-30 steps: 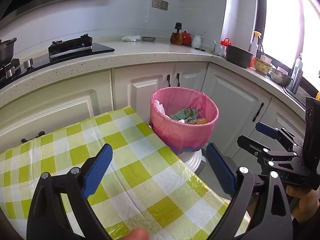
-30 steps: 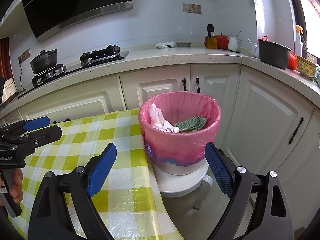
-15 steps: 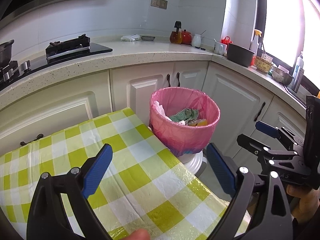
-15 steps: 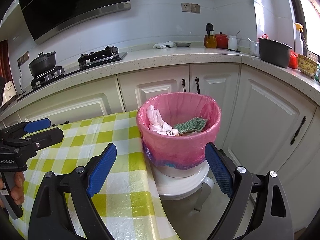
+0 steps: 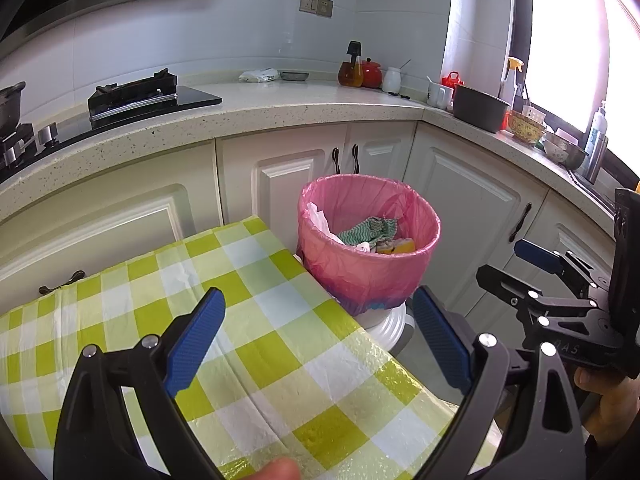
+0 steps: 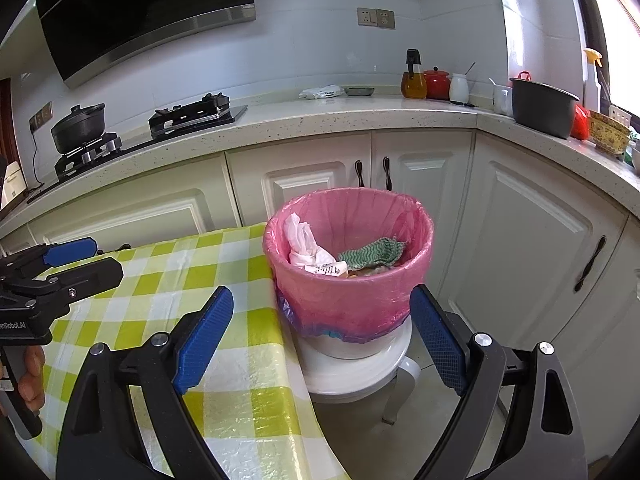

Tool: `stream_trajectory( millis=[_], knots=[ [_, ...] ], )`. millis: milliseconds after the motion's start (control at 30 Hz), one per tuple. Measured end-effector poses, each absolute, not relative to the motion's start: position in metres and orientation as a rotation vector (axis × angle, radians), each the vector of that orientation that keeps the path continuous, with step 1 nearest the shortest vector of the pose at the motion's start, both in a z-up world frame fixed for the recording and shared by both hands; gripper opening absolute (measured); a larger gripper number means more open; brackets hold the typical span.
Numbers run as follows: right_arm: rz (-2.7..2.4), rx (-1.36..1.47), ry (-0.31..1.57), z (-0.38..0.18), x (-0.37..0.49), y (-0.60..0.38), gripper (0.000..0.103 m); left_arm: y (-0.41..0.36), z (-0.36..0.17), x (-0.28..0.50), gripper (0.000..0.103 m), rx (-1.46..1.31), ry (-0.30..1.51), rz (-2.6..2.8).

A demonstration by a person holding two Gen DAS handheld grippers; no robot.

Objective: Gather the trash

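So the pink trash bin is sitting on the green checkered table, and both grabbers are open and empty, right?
Not quite. The pink trash bin sits on a white stool beside the green checkered table, not on it; the right wrist view shows this. The rest holds: the left gripper and right gripper are both open and empty.

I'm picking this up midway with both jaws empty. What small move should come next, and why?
Probably turn the left gripper back across the checked tablecloth to look for leftovers. Both it and the right gripper are open and hold nothing, the cloth shows no trash here, and the pink-lined bin already holds scraps.
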State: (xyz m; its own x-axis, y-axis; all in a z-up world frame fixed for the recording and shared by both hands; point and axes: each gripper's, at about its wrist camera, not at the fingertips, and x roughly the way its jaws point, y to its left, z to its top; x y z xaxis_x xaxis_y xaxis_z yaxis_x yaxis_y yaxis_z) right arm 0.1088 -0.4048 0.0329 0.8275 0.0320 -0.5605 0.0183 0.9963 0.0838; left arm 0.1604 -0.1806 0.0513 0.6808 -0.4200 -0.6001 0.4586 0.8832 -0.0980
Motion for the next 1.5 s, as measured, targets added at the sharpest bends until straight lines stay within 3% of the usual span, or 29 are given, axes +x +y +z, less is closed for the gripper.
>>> stream_trajectory(
  millis=[1500],
  knots=[
    [0.01,0.091,0.595,0.0338,0.1108,-0.4059,0.085,-0.1846,0.0511,0.1654,0.092,0.07,0.655,-0.502]
  ],
)
